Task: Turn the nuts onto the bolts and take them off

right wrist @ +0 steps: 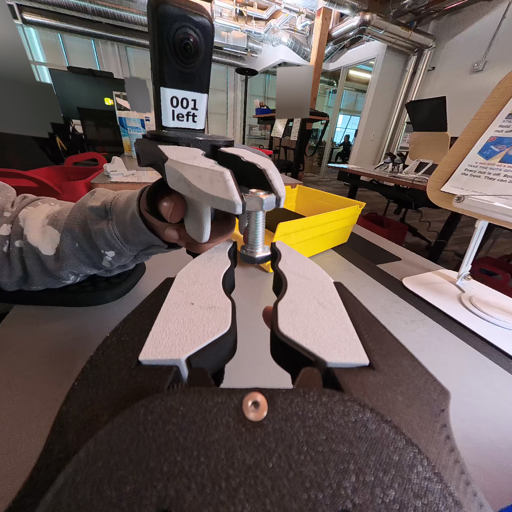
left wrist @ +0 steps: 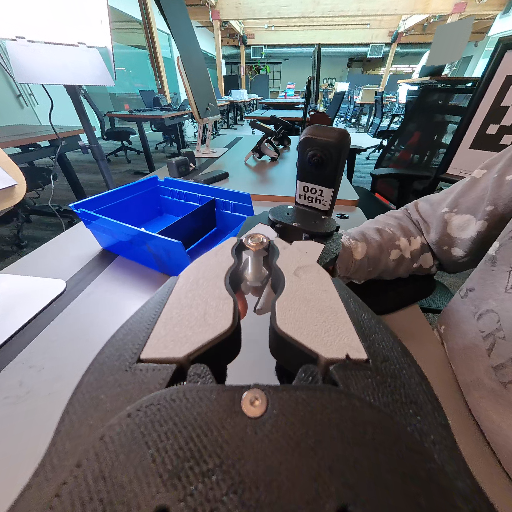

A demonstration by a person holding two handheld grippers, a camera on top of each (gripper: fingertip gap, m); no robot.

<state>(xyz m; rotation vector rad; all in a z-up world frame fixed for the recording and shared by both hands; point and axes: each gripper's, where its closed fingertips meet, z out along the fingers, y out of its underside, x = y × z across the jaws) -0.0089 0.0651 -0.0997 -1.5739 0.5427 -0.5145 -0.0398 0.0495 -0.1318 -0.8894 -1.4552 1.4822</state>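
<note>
Left tongs (right wrist: 259, 198) pinching nut (right wrist: 259, 200) at top of upright bolt (right wrist: 256, 231); right tongs (right wrist: 254, 256) pinching bolt head, above grey surface (right wrist: 360, 291). White labels on both camera stalks, printed sheet on stand (right wrist: 487, 155). Yellow bin (right wrist: 313, 221) only in right wrist view; blue bin (left wrist: 155, 221) only in left.

Blue divided bin (left wrist: 155, 232) and yellow bin (right wrist: 318, 221) on grey table (right wrist: 388, 318), white stand base (right wrist: 457, 293) alongside
</note>
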